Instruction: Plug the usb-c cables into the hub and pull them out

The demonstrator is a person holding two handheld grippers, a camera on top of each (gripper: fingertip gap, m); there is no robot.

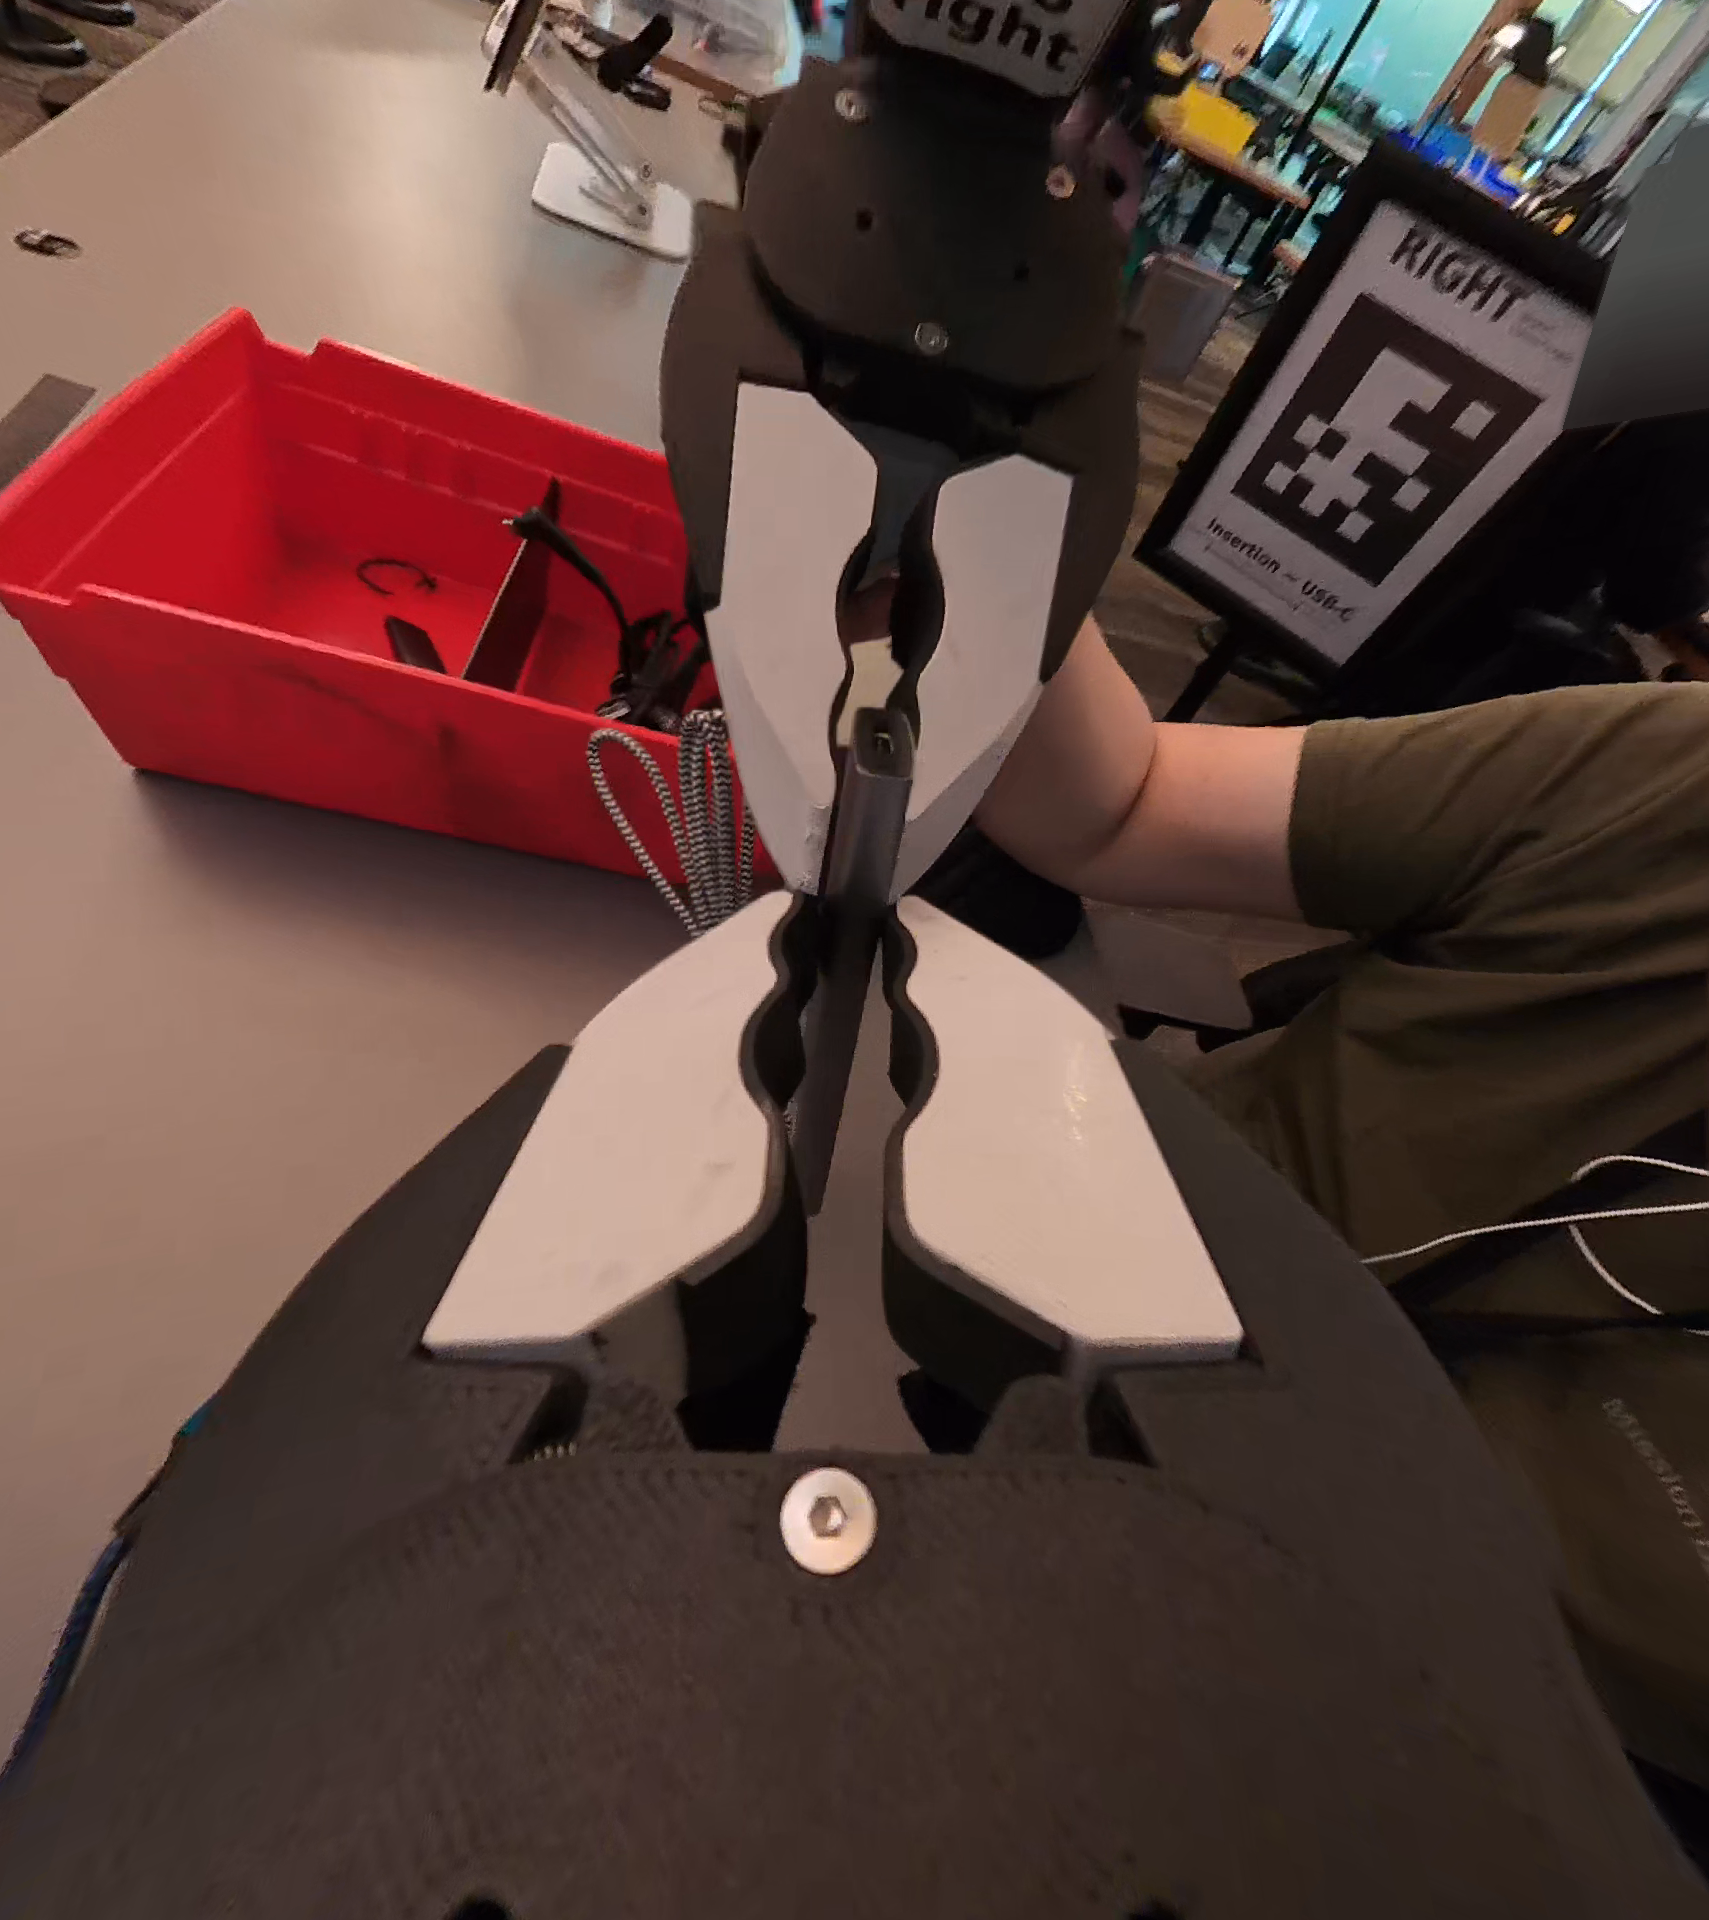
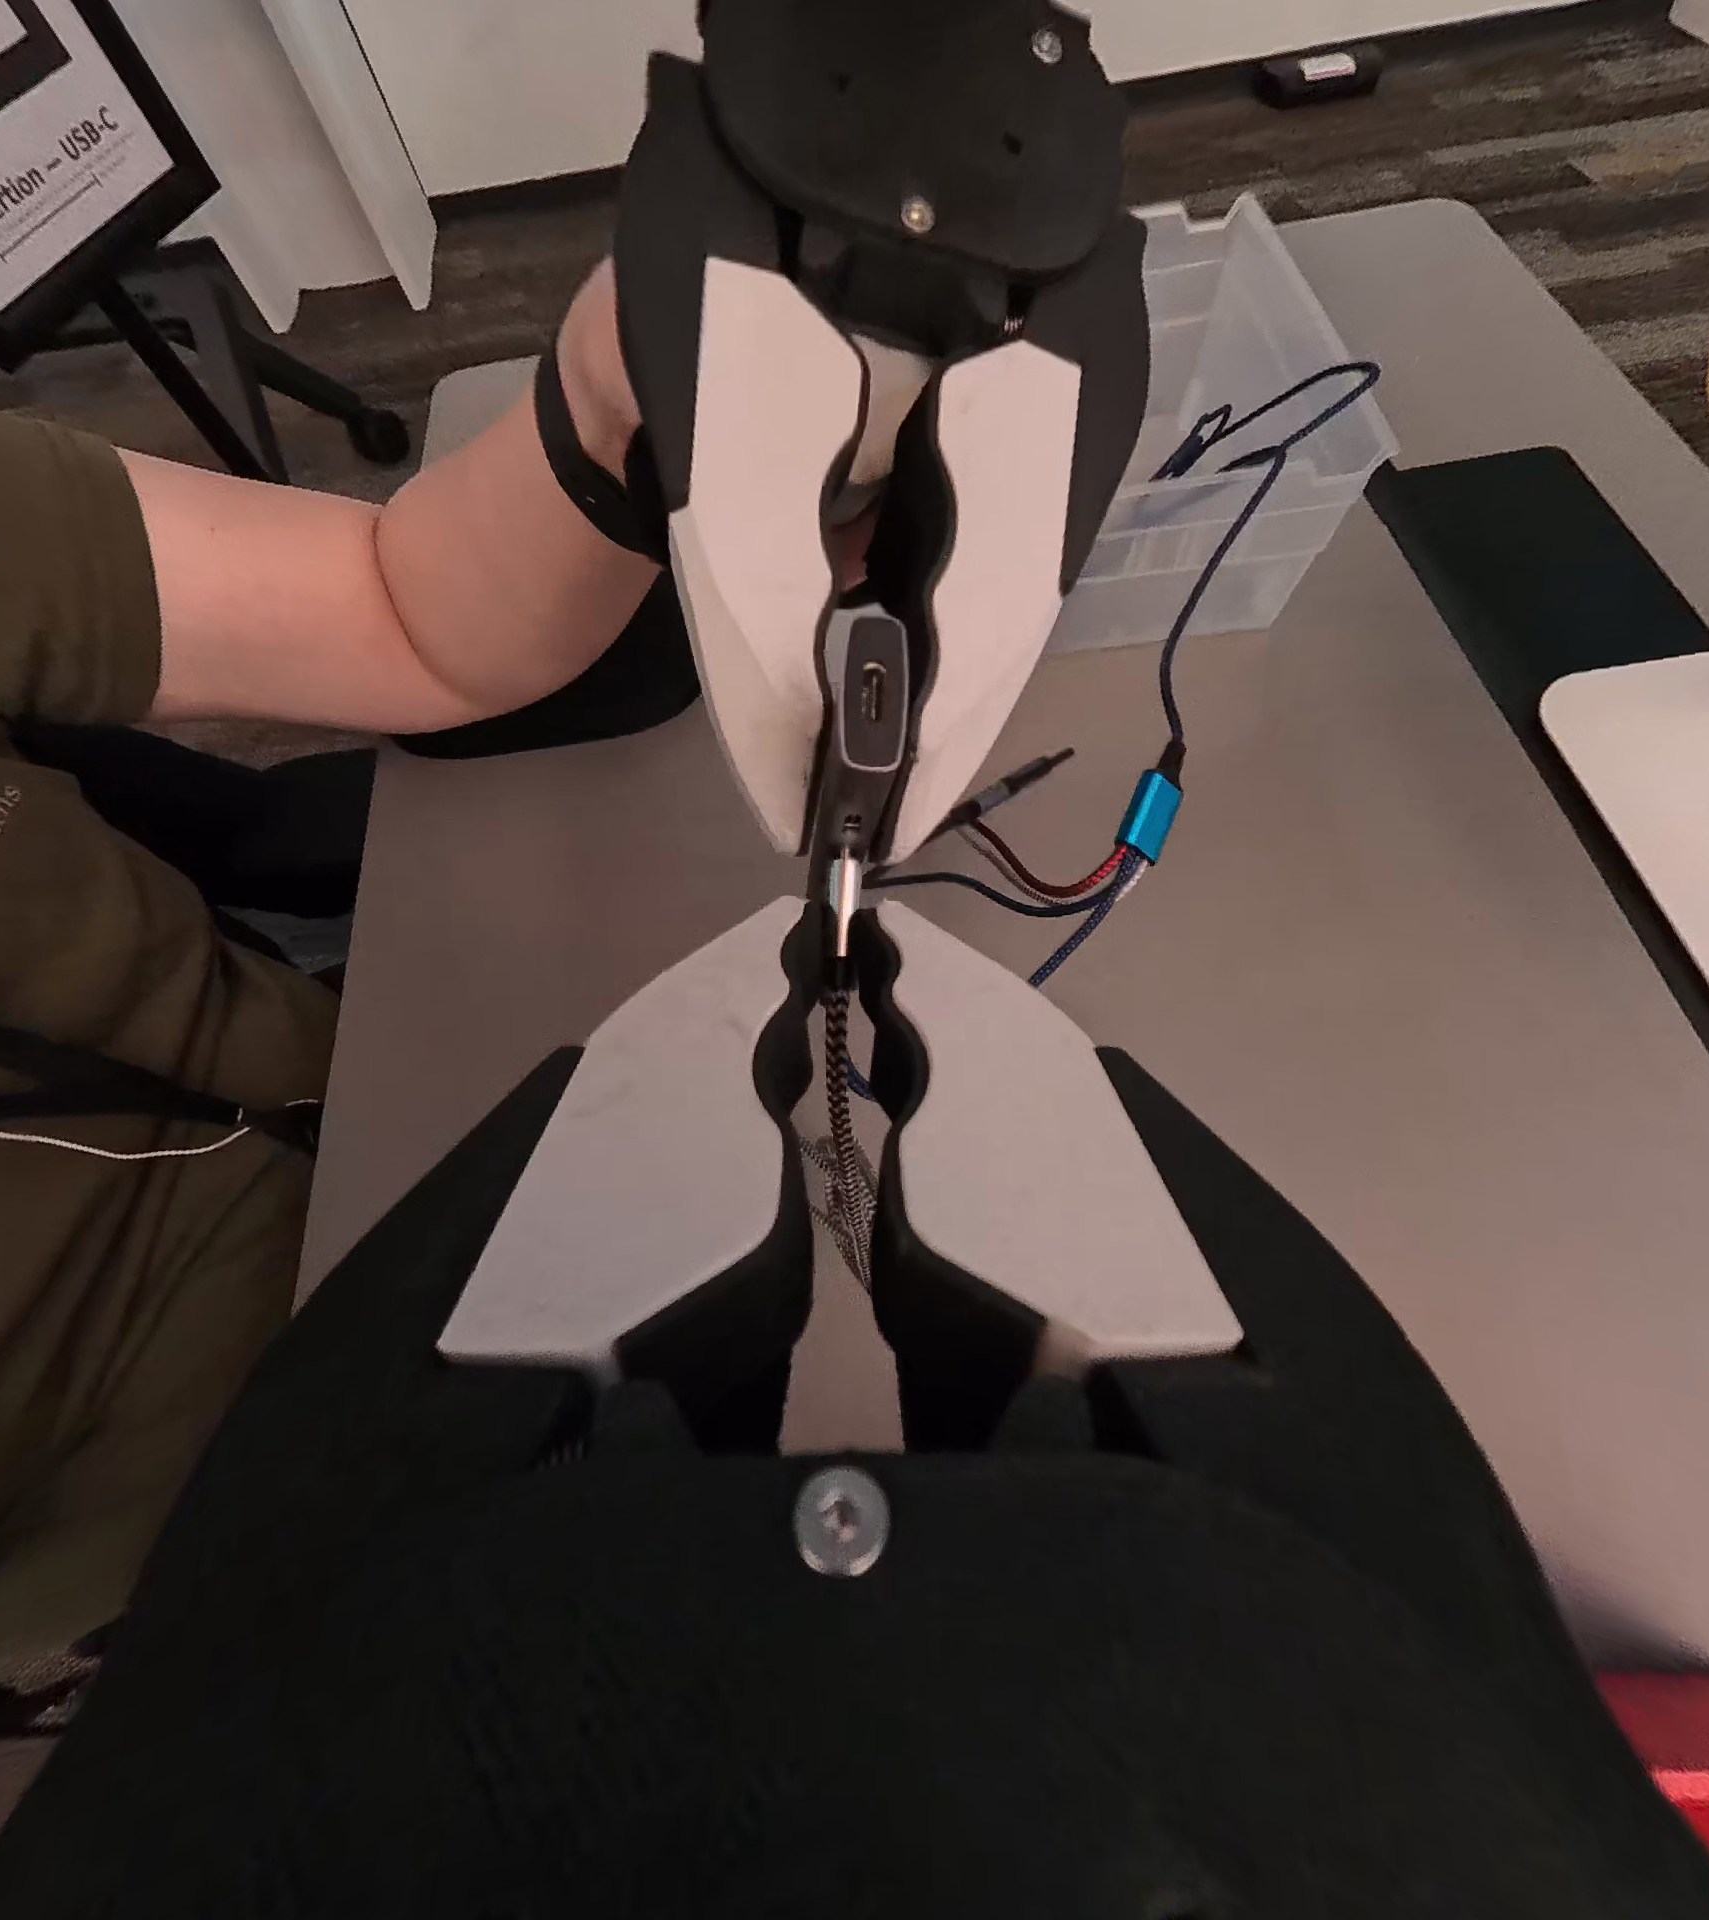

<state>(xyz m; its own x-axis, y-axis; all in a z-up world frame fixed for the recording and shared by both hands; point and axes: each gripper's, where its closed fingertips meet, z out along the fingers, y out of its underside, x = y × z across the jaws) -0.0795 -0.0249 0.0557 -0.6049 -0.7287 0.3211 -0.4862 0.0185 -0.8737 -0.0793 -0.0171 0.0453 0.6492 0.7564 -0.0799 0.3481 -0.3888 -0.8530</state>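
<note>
We hold two grippers tip to tip above a smooth grey table (image 2: 1349, 1039). Each has matte black printed bodies and pale fingers with wavy black inner edges.

The left gripper (image 1: 842, 914) is pressed together on the hub (image 1: 845, 997), a slim dark-grey metal bar with rounded corners; in the right wrist view the same gripper (image 2: 850, 842) shows the hub's end face (image 2: 871, 707), which carries an oval port. The hub sits clamped lengthwise between the left fingers, off the table.

The right gripper (image 2: 842, 914) pinches the usb-c cable (image 2: 839, 1101), a black-and-white braided cord ending in a silver metal plug (image 2: 843, 883). The plug tip meets a port on the hub's narrow lower end; how far it is seated appears partial, but the fingers hide the joint.

A glossy red plastic bin (image 1: 289, 623) stands on the table beyond the left gripper, holding dark cables that are hard to make out. Braided loops (image 1: 684, 821) hang over its rim. A blue metal splitter (image 2: 1148, 821) with red, white and navy braided leads lies near a clear plastic bin (image 2: 1234, 499), partly covered by the far gripper.
</note>
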